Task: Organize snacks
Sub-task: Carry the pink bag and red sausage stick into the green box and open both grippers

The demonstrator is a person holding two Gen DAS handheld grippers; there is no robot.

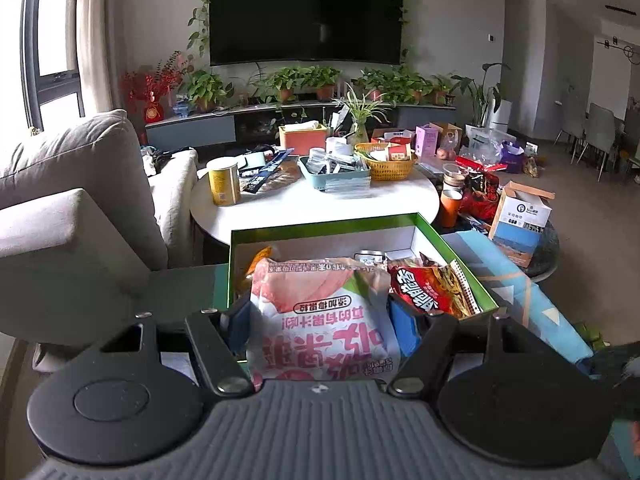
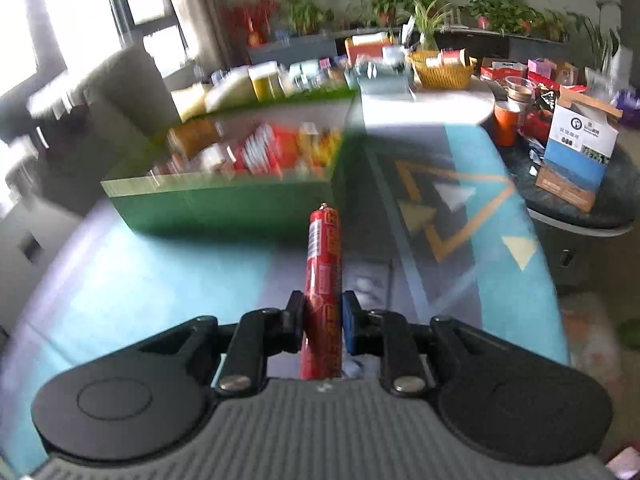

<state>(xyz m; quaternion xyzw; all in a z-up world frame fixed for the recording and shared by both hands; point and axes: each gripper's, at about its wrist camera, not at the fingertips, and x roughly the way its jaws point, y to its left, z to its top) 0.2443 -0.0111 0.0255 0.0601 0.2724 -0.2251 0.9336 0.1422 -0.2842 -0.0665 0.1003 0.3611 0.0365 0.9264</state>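
sausage (image 2: pixel 323 280) is clamped in the right gripper (image 2: pixel 323 320), near the green box (image 2: pixel 224 204); left gripper (image 1: pixel 320 320) seemingly pinches a pink bag (image 1: pixel 320 312) over it. next, both are lowered in and released.

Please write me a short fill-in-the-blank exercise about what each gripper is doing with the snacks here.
1. The left gripper grips a pink and white ____ over the box.
2. The right gripper is shut on a red ____.
3. The snack box has ____ walls.
4. The wicker basket on the white table is ____.

Missing words: snack bag; sausage stick; green; yellow
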